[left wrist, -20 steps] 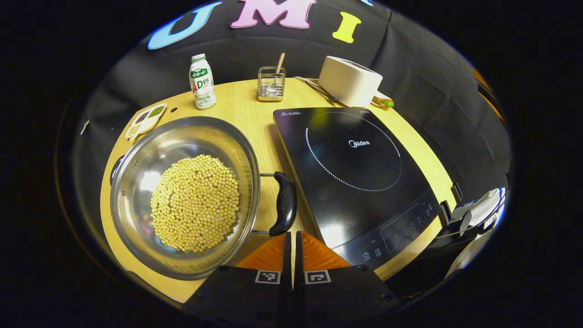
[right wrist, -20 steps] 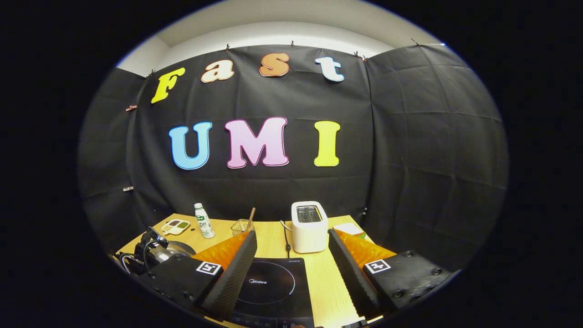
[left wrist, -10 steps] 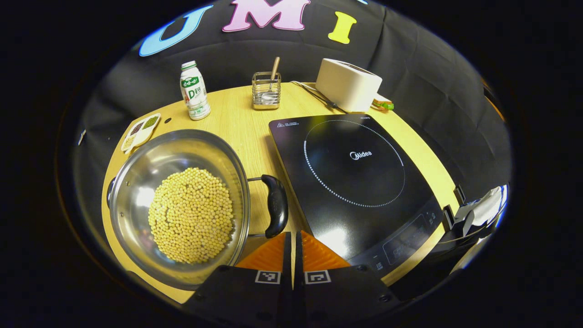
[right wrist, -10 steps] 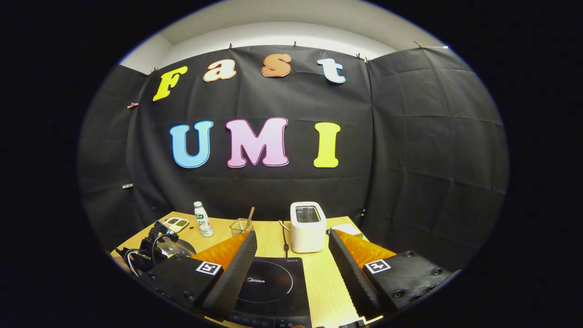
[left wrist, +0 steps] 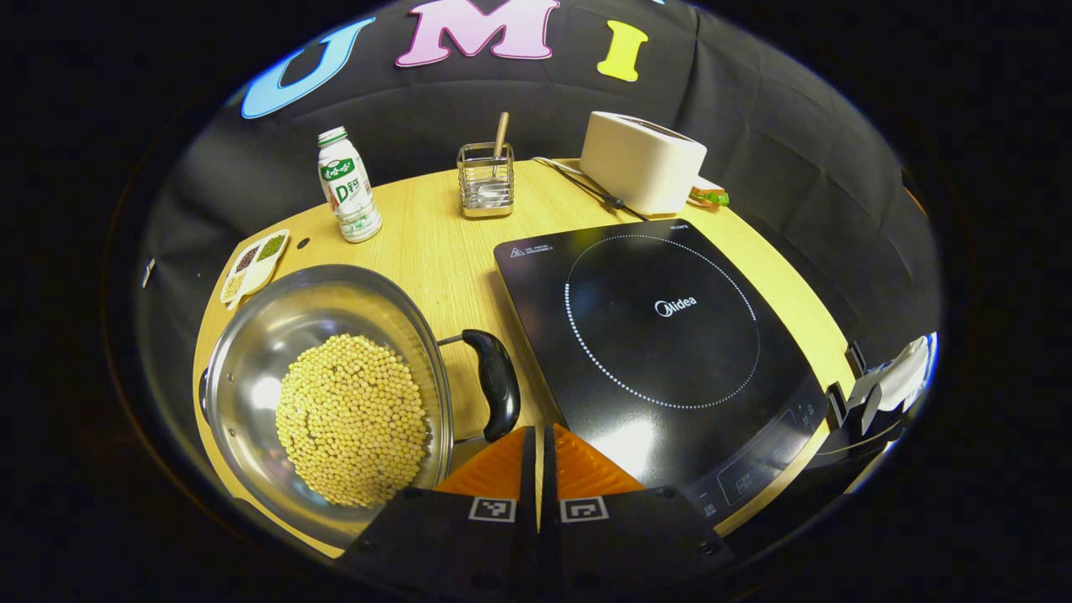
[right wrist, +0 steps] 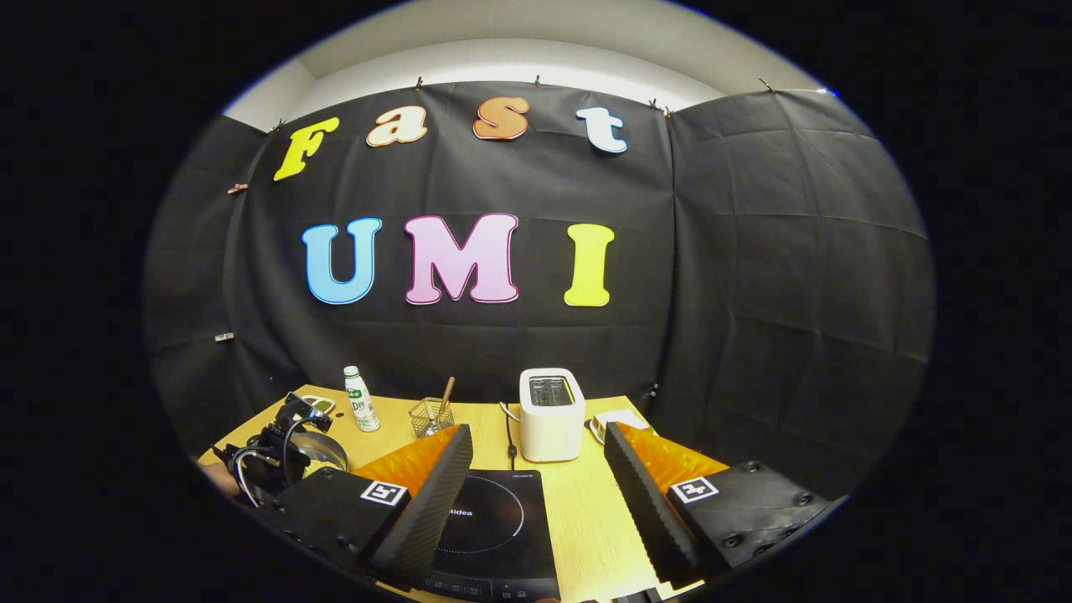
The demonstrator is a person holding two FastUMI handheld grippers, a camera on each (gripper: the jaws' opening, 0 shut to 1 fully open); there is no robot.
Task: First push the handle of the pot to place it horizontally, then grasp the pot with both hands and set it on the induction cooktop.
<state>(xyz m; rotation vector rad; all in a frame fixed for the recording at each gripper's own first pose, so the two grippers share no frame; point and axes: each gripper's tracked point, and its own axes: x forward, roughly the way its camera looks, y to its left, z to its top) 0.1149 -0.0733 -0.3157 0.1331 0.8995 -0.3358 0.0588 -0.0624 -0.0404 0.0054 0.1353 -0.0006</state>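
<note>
**Pot beside the cooktop, lift not yet begun**

The pot (left wrist: 322,389), a steel pan holding a mound of pale beans (left wrist: 350,419), sits on the wooden surface (left wrist: 435,243) just to the left of the induction cooktop (left wrist: 653,335), close to its edge but not on it. One black handle (left wrist: 496,394) points toward the cooktop; a second handle shows as a dark sliver at the pot's far left rim. Judged from the left gripper view, the two handles lie roughly along a left-to-right line, so the push step looks done or nearly done, though I cannot be sure of the exact alignment.

The left gripper (left wrist: 538,452) has its jaws closed together with nothing between them, their tips just beside the lower end of the near handle; whether they touch it I cannot tell. The right gripper (right wrist: 536,486) hangs above the cooktop's front edge with its jaws spread wide and empty, well apart from the pot.

What is left is most of the task: each gripper must take a handle, the pot must be lifted level so the beans stay in, and set within the dotted ring on the cooktop. The left jaws would need to open first.

At the back of the surface stand a bottle (left wrist: 345,184), a wire holder (left wrist: 486,172) and a toaster (left wrist: 641,159).
</note>
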